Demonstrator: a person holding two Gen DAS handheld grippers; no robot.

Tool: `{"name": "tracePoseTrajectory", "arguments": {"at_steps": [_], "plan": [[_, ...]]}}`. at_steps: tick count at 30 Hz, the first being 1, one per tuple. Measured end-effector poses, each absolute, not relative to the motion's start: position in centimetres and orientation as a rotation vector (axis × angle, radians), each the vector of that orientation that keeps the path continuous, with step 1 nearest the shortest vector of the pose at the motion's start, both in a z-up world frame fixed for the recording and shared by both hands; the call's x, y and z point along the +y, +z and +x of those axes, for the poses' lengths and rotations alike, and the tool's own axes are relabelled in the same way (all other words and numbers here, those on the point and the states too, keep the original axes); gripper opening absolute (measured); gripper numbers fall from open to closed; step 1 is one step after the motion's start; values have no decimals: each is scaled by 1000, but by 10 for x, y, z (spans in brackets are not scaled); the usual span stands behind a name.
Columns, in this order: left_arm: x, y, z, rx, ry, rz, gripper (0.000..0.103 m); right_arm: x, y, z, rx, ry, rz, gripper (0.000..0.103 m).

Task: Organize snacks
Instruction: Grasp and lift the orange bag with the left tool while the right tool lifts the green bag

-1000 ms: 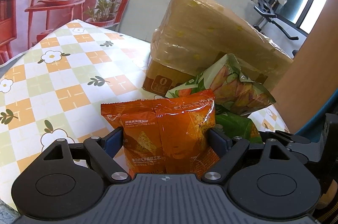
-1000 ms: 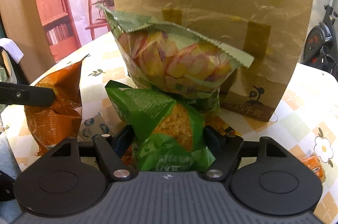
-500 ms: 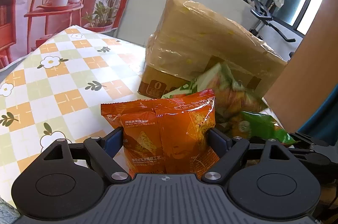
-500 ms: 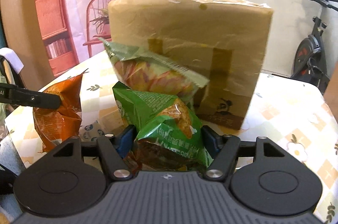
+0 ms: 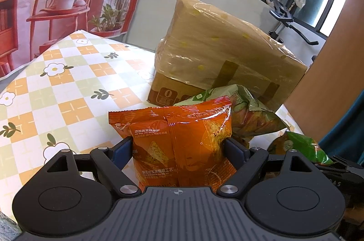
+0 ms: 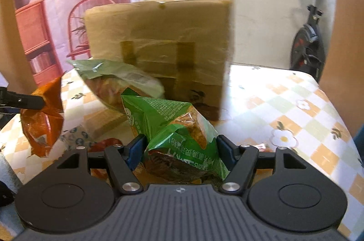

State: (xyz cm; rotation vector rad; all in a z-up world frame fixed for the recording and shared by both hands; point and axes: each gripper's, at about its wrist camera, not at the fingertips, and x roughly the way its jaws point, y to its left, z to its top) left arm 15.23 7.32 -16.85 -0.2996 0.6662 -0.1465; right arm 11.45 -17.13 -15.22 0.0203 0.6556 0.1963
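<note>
Snacks are gripped above the checked bench point(image 5: 68, 91): an orange chip bag point(image 5: 182, 145) between the left gripper point(image 5: 179, 150) jaws, a green snack bag point(image 6: 179, 138) between the right gripper point(image 6: 179, 150) jaws.

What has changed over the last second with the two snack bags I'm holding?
The right tool, shut on the green bag, has pulled back from the wrapped box, drawing that bag out from under the pale green bag. Nothing was let go. The left tool stays clamped on the orange bag, hardly shifted; the box stays put.
</note>
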Motion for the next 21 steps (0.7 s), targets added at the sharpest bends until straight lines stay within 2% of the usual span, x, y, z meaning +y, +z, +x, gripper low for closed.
{"name": "tracePoseTrajectory", "arguments": {"at_steps": [12, 21], "plan": [[94, -140, 160, 560, -100, -267, 87, -190, -134, 109, 579, 128, 20, 69], [92, -146, 164, 588, -109, -269, 87, -200, -149, 107, 648, 84, 38, 69]]}}
